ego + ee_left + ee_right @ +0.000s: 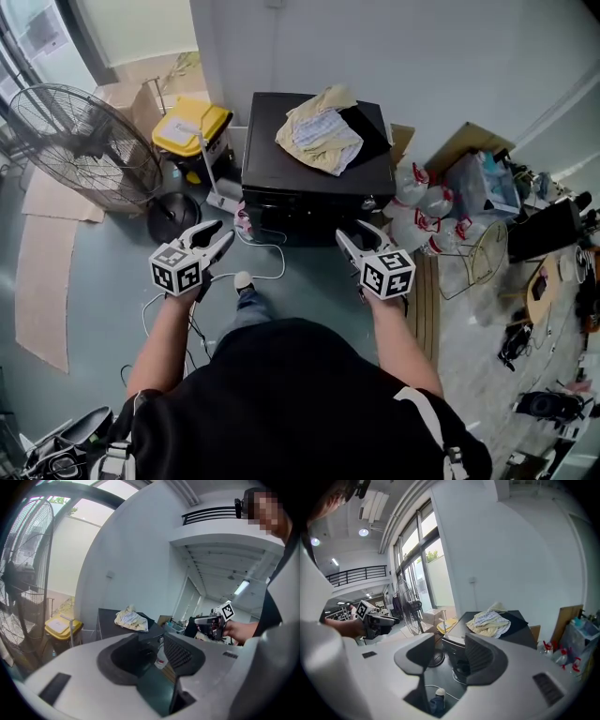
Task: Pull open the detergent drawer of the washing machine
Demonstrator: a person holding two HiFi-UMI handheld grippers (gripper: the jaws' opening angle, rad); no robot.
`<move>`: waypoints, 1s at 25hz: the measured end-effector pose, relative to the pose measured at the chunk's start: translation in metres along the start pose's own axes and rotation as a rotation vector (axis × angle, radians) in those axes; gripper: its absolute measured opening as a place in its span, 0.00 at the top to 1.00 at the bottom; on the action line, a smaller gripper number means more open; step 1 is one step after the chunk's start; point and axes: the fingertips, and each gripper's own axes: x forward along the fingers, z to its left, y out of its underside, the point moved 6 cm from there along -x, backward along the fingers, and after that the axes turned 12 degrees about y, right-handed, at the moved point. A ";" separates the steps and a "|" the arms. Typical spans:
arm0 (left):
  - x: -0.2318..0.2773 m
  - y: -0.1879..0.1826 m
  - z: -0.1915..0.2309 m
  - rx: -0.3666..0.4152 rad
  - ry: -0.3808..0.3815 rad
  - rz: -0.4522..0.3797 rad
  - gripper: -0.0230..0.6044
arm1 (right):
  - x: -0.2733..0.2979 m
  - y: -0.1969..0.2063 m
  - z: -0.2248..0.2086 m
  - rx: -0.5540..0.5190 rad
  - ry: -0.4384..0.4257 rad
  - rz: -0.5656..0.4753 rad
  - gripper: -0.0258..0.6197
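The washing machine was black all over. The cloth was pale yellow, with a patch of fine blue-and-white stripes. The bin had a bright yellow lid. The fan was dark grey and the floor a dull blue-green. The left gripper and right gripper were light grey with black pads, each with a cube of black-and-white squares. The shirt was black. The bottles were clear with red tops.

The head view looks steeply down from above the person onto the washer just ahead. Both gripper views face it from lower, sharing the cloth on top.
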 end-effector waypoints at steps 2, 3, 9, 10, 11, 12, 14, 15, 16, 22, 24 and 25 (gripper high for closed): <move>0.002 -0.003 0.007 -0.001 0.004 0.006 0.69 | 0.005 -0.002 -0.001 0.003 0.006 0.001 0.64; 0.004 -0.004 0.010 -0.002 0.006 0.009 0.69 | 0.008 -0.003 -0.002 0.005 0.009 0.002 0.64; 0.015 -0.010 0.025 -0.004 0.022 0.036 0.69 | 0.023 -0.008 -0.009 0.026 0.023 0.008 0.64; 0.017 -0.011 0.028 -0.003 0.025 0.040 0.69 | 0.026 -0.008 -0.009 0.029 0.024 0.009 0.64; 0.018 -0.013 0.032 -0.003 0.027 0.043 0.69 | 0.028 -0.010 -0.009 0.031 0.026 0.009 0.64; 0.020 -0.014 0.036 -0.002 0.028 0.045 0.69 | 0.031 -0.011 -0.009 0.032 0.026 0.010 0.64; 0.022 -0.018 0.043 -0.001 0.029 0.048 0.69 | 0.037 -0.013 -0.010 0.032 0.028 0.012 0.64; 0.024 -0.020 0.047 -0.001 0.030 0.048 0.69 | 0.040 -0.014 -0.010 0.033 0.030 0.013 0.64; 0.025 -0.021 0.049 0.000 0.032 0.048 0.69 | 0.042 -0.015 -0.011 0.033 0.032 0.015 0.64; 0.029 -0.024 0.063 0.001 0.051 0.062 0.69 | 0.054 -0.020 -0.007 0.038 0.044 0.013 0.64; 0.030 -0.025 0.067 -0.001 0.054 0.061 0.69 | 0.056 -0.021 -0.007 0.040 0.049 0.012 0.64; 0.031 -0.026 0.069 -0.001 0.055 0.061 0.69 | 0.057 -0.022 -0.008 0.042 0.050 0.011 0.64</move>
